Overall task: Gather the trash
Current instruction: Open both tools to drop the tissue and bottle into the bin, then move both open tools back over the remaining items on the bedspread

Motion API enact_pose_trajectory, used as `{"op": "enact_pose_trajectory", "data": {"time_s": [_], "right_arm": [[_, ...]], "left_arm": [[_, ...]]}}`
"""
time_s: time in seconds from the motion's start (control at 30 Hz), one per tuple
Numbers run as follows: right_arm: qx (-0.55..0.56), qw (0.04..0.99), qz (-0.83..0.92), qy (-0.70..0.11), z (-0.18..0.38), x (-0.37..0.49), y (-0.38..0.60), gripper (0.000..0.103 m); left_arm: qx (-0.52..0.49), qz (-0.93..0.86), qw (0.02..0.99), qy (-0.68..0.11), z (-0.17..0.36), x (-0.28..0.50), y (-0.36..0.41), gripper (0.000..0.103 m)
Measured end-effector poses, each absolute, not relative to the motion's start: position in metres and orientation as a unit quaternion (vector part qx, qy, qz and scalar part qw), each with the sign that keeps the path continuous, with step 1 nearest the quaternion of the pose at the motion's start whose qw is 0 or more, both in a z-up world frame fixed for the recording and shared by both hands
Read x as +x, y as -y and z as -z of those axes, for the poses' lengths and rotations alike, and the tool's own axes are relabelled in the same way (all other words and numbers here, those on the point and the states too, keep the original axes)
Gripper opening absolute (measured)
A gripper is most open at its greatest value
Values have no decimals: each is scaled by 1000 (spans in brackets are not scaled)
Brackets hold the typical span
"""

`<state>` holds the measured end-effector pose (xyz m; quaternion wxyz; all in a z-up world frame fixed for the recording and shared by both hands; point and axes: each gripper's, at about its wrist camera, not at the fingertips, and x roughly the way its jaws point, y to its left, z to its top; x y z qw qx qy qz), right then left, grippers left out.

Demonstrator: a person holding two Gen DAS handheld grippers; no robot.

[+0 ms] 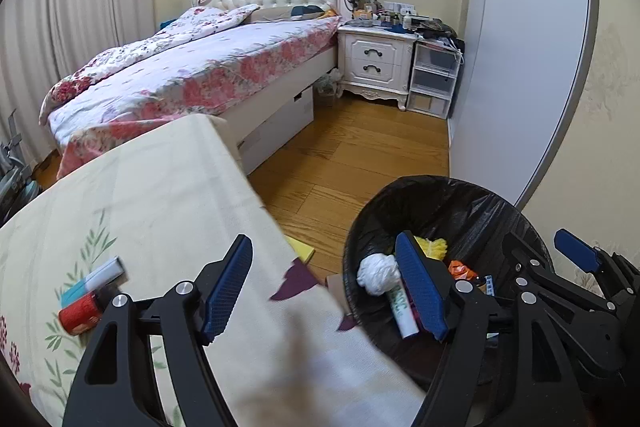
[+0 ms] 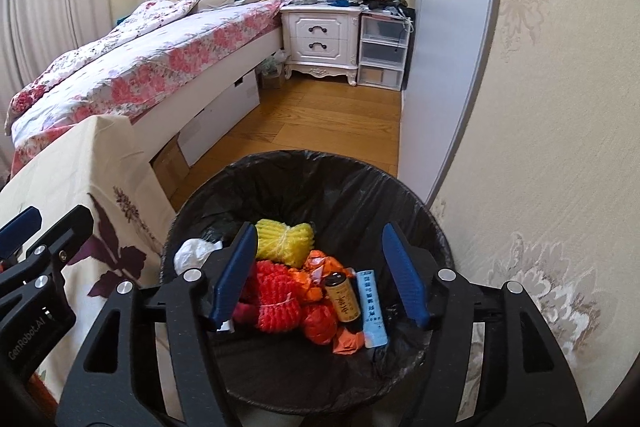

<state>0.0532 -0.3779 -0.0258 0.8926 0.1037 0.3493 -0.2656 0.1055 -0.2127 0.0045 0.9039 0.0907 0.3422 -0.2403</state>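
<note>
Bin [image 2: 304, 175], round, lined with a black plastic bag, standing on the wooden floor [image 2: 320, 115] between a cloth-covered table [image 1: 152, 195] and the wallpapered wall [image 2: 540, 107].

Contents, as seen from the right wrist view: yellow mesh bundle [image 2: 285, 241] toward the far side; red mesh bundle [image 2: 276, 301] just in front of it; crumpled orange wrapper [image 2: 320, 267] beside and partly under the red one; small brown bottle with yellow label [image 2: 341, 297] lying on the orange wrapper; flat light-blue box [image 2: 372, 309] just right of the bottle; crumpled white tissue [image 2: 192, 253] at the left wall of the bag. The left wrist view adds a white tube with green print [image 1: 402, 311] lying below the tissue.

Right gripper [image 2: 320, 273]: held over the bin mouth, jaws spread wide, nothing between the blue pads [image 2: 236, 275].

Left gripper [image 1: 324, 287]: jaws likewise spread wide and empty, straddling the table edge; one pad over the cloth, the other over the bin's near rim.

Items remaining on the table, at the left of the left wrist view: red cylindrical can [image 1: 80, 313] lying on its side, touching a teal-and-white box [image 1: 94, 281] behind it.

Floor beside the bin: yellow flat piece [image 1: 302, 249] partly hidden by the cloth edge.

Surroundings: bed [image 1: 192, 67] with floral quilt, white nightstand [image 1: 376, 63] crowded with small articles, clear plastic drawer unit [image 1: 434, 79] just beside it.
</note>
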Motion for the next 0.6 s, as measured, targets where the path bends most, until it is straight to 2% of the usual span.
{"op": "enact_pose_trajectory", "data": {"time_s": [0.6], "right_arm": [[63, 918, 128, -370, 13, 87, 263, 65]], "left_arm": [[45, 112, 924, -362, -4, 98, 61, 72]]}}
